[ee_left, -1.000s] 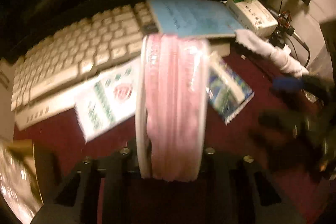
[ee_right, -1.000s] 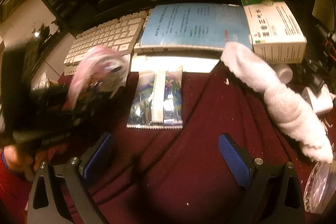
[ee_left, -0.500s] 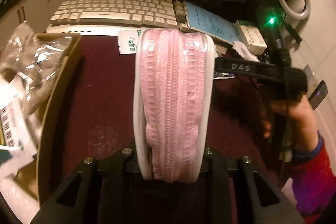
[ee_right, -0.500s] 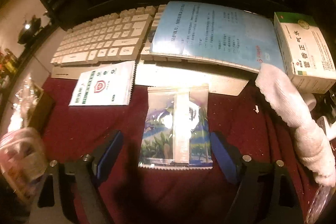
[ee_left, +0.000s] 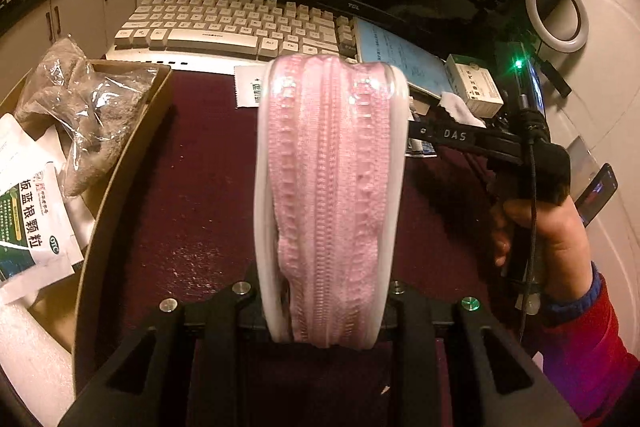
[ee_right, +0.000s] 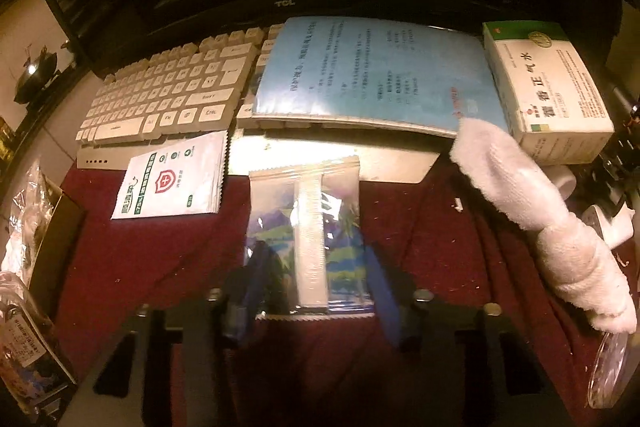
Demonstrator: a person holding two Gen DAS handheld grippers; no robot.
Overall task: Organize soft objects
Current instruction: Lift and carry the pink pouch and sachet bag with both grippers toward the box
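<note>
We're holding the pink pack (ee_left: 328, 195) w/ left jaws clamped, box (ee_left: 120, 163) partly filled; right jaws open, straddling sachet (ee_right: 306, 235); towel (ee_right: 540, 219), packet (ee_right: 172, 183) left.

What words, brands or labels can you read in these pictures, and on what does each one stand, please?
"TCL": monitor bezel.
"DAS": right tongs.
"板蓝根颗粒", "OTC": sachet in the cardboard box.
"正气水": medicine carton.
Blue booklet, white sachet, keyboard: print too blurred.
</note>
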